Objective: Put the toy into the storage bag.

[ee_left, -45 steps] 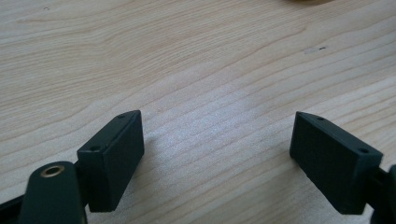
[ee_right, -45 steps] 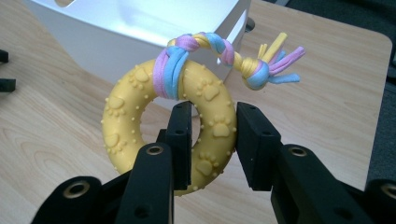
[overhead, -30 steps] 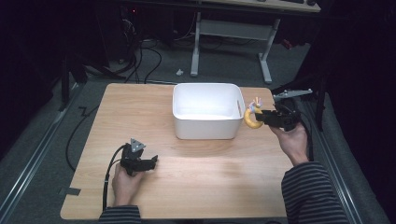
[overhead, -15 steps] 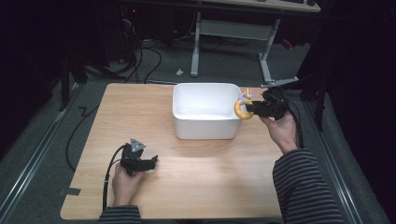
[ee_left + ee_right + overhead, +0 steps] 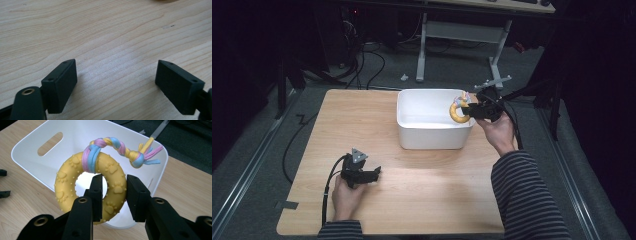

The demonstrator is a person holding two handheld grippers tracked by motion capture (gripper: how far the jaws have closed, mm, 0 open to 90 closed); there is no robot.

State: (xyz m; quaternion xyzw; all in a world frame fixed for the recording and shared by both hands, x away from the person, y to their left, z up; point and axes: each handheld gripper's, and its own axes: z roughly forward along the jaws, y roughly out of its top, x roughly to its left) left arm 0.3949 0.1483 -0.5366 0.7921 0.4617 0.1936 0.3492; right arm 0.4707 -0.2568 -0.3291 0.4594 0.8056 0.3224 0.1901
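- Evidently, the work in hand is the placing of a yellow ring toy (image 5: 91,187) into the white bin (image 5: 432,131); the pick-up can be taken as done, since the toy is clamped by the right gripper (image 5: 113,195), one jaw through its hole and the other against its outer edge.
- The toy is held in the air above the bin's right rim, with its braided pink, blue and yellow rope (image 5: 117,147) knotted round the top of the ring.
- What is judged to be left: the toy is to be carried fully over the opening, lowered and let go.
- The left gripper (image 5: 373,174) is rested on the table (image 5: 362,125) near its front left, well apart from the bin, its jaws spread wide with nothing between them.
- The bin's floor is washed out by glare in the high view, so any contents cannot be made out.
- The lower edge of the ring is hidden behind the right gripper's jaws.
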